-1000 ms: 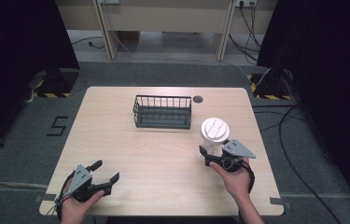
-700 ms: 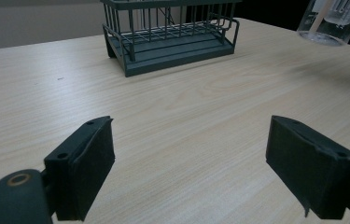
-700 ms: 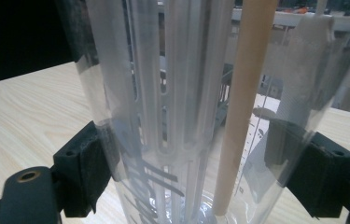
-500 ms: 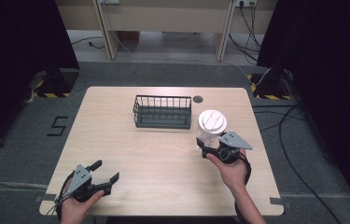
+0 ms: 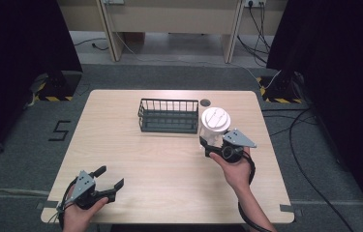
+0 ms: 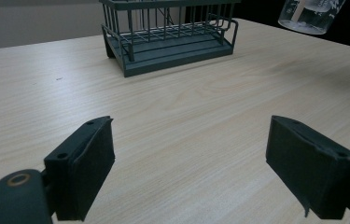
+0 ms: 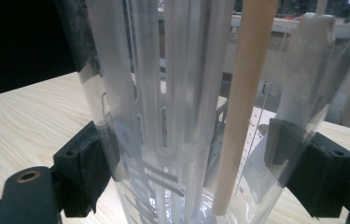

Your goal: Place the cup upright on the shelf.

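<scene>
Right tongs [image 7: 196,172] clamp a clear plastic jug [image 7: 182,107], black pads pressing its wall at 9 and 3 o'clock. White printed markings run down the jug's side; a tan strip [image 7: 242,107] stands upright toward 1 o'clock. Pale wooden tabletop [image 7: 18,121] spreads behind at 9 o'clock.

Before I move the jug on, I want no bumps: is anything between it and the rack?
Nothing visible. The right gripper clamps the clear jug just right of the rack, with bare table around them. The rack looks empty, and the left gripper sits open, far off at the near edge.
</scene>
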### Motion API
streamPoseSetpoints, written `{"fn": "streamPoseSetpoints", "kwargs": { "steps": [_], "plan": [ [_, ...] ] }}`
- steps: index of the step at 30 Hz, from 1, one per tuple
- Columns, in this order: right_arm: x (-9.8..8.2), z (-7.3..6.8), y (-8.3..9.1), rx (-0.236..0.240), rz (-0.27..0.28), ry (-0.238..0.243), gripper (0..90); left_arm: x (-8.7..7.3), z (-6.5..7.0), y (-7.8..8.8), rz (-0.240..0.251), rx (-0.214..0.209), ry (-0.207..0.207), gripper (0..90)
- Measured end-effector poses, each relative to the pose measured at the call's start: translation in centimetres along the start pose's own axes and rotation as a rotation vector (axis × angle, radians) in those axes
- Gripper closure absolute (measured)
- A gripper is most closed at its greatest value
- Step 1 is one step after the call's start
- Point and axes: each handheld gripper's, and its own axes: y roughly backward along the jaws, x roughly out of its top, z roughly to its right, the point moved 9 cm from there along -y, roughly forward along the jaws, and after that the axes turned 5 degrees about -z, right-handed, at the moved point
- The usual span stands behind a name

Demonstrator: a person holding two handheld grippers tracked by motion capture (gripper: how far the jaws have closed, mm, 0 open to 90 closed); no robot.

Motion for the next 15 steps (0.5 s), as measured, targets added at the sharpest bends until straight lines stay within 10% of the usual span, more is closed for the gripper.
{"fn": "streamPoseSetpoints", "kwargs": {
  "steps": [15],
  "plan": [
    [1.4, -0.1, -1.6, -0.002, 0.008, 0.0, 18.5, 0.0, -0.1, 0.0, 0.003, 0.0, 0.004, 14.7]
  ]
}}
